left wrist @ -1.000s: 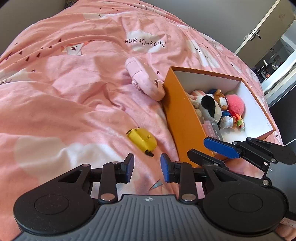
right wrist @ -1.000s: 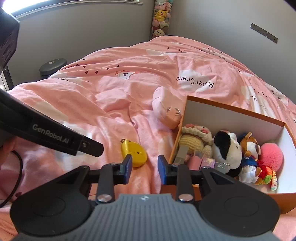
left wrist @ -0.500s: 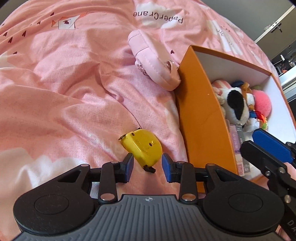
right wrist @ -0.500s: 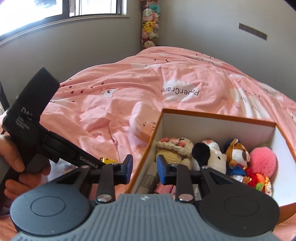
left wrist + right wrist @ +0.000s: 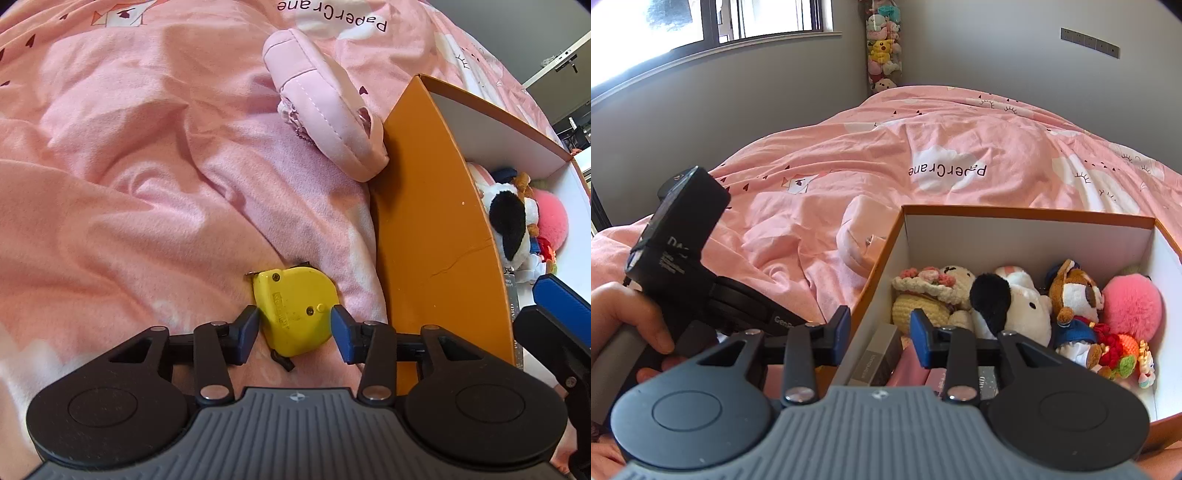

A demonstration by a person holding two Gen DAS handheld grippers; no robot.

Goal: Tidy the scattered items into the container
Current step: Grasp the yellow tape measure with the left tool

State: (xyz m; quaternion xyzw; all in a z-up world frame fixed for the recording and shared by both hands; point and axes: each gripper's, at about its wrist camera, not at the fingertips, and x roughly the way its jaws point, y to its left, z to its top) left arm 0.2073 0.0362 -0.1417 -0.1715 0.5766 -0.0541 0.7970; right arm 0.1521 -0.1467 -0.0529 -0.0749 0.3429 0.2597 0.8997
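The orange cardboard box (image 5: 436, 229) sits open on the pink quilted bed (image 5: 110, 184), already holding plush toys. Beside its wall lies the yellow plastic tape measure (image 5: 295, 310), between the opening left tongs (image 5: 295, 328), ungripped. The right tongs (image 5: 879, 332), opening and empty, straddle the box rim.

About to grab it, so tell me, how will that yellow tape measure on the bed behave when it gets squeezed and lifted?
The yellow tape measure looks like hard, smooth plastic, so probably stiff but a bit slippery. It lies flat between the opening left tongs, on the soft duvet, so it may sink when pressed. Its black strap will likely dangle.
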